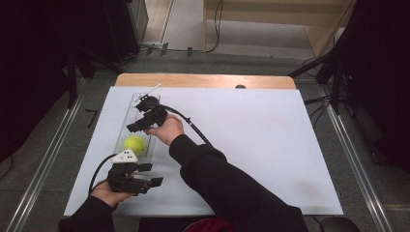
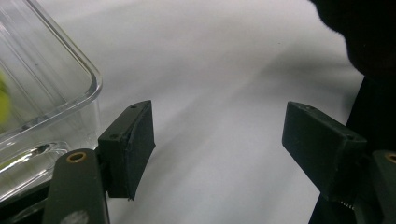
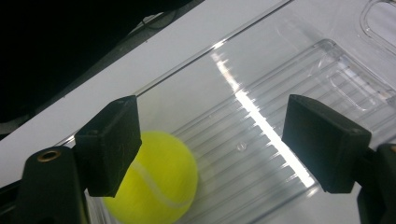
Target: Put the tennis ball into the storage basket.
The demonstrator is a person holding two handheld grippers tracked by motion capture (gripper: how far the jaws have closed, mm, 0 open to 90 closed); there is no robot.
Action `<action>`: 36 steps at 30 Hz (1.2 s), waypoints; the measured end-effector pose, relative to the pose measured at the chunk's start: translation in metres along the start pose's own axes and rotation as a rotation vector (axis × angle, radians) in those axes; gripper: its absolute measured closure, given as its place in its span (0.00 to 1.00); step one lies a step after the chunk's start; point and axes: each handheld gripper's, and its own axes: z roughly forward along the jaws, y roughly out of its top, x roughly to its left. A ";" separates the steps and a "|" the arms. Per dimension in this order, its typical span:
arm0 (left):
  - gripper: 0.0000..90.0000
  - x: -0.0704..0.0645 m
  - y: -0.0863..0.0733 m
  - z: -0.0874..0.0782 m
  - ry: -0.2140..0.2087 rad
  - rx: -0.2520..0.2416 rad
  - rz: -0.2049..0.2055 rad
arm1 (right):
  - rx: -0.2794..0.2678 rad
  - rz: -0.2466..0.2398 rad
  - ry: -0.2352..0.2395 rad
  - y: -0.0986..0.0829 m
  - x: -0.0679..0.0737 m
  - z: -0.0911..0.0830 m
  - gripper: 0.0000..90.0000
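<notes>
High view: a clear plastic tray [image 1: 129, 112] lies lengthwise at the left of the white table [image 1: 251, 145], and a yellow tennis ball [image 1: 135, 144] sits at the end of it nearer the bottom of the frame. The right gripper [image 1: 139, 124] is held over the middle of the tray, reached across from the right. The left gripper [image 1: 151, 175] rests low at the lower left, just below the tray's near end.

Right gripper view: the jaws stand wide apart with nothing between them. The tennis ball [image 3: 156, 179] sits at the lower left of the frame, partly behind the left-hand jaw, on the ribbed tray floor [image 3: 280, 93]. It lies off the line midway between the jaws and, as far as I can judge, untouched by them.

Left gripper view: jaws likewise spread and empty, pointed across bare table, with the tray's rounded corner [image 2: 88, 77] at the upper left.

Judgement: the step in hand appears to be the approach to pick up the ball. The next move calls for shifting the right gripper toward the ball until it is centred between the jaws, lowering inside the tray walls, then closing. The ball may roll on contact.
</notes>
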 end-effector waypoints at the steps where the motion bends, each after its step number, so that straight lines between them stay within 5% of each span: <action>1: 0.29 0.000 0.000 0.000 0.001 -0.001 -0.001 | -0.001 -0.003 0.000 0.000 0.000 -0.002 0.20; 18: 0.29 0.001 0.001 0.001 0.017 0.000 -0.012 | 0.008 -0.010 0.030 -0.011 -0.003 -0.032 0.20; 36: 0.29 0.002 0.002 0.004 0.000 0.006 0.002 | 0.009 0.034 0.028 -0.036 -0.026 -0.052 0.20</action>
